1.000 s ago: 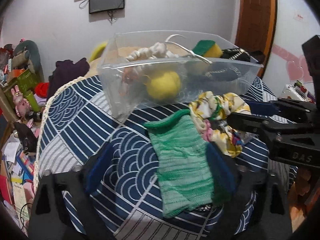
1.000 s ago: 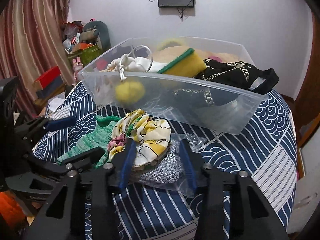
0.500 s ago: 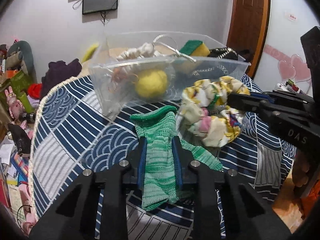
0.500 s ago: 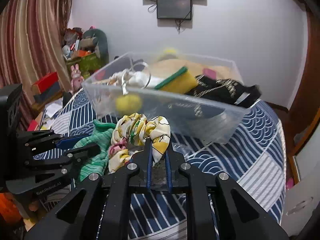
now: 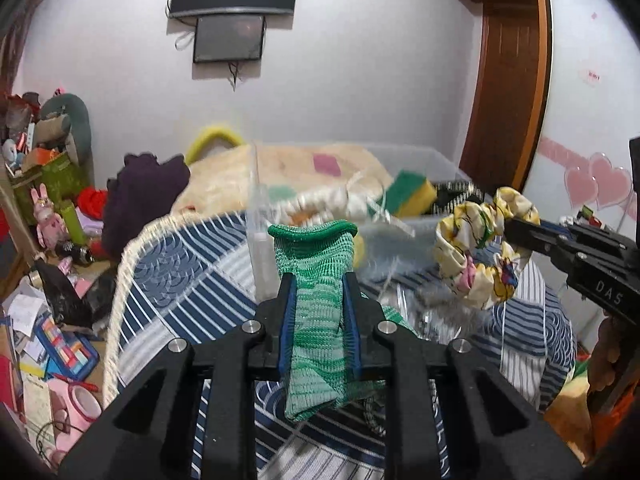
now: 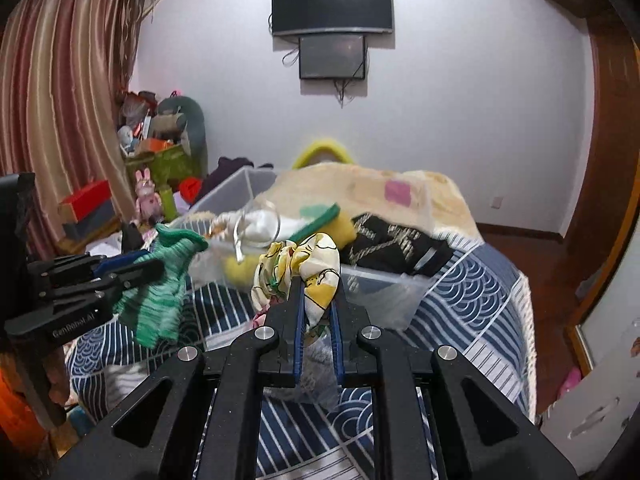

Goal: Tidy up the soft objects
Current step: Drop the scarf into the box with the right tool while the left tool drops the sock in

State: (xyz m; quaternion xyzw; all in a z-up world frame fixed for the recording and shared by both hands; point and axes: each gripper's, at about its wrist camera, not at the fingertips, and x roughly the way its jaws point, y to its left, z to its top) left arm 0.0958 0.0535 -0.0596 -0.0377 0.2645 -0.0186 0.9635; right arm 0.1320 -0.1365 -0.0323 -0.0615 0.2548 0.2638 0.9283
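My left gripper [image 5: 318,280] is shut on a green knitted sock [image 5: 316,320] and holds it up above the blue patterned bedspread [image 5: 180,280]. The sock also shows in the right wrist view [image 6: 164,292]. My right gripper [image 6: 316,284] is shut on a yellow and white floral scrunchie [image 6: 304,268], lifted off the bedspread; the scrunchie shows at the right of the left wrist view [image 5: 484,256]. A clear plastic bin [image 6: 384,284] lies just beyond both grippers. It holds a green and yellow sponge [image 6: 328,224], a black garment [image 6: 396,248] and white cloth.
A clear plastic bag with grey fabric [image 6: 316,368] lies on the bedspread under my right gripper. A cream blanket [image 5: 288,172] lies behind the bin. Cluttered boxes and toys [image 5: 44,184] stand on the floor at the left. A wooden door [image 5: 504,80] is at the right.
Both grippers have lifted their cloth items off the bedspread, up to about the height of the bin's rim. One second ago both grippers were open around them.
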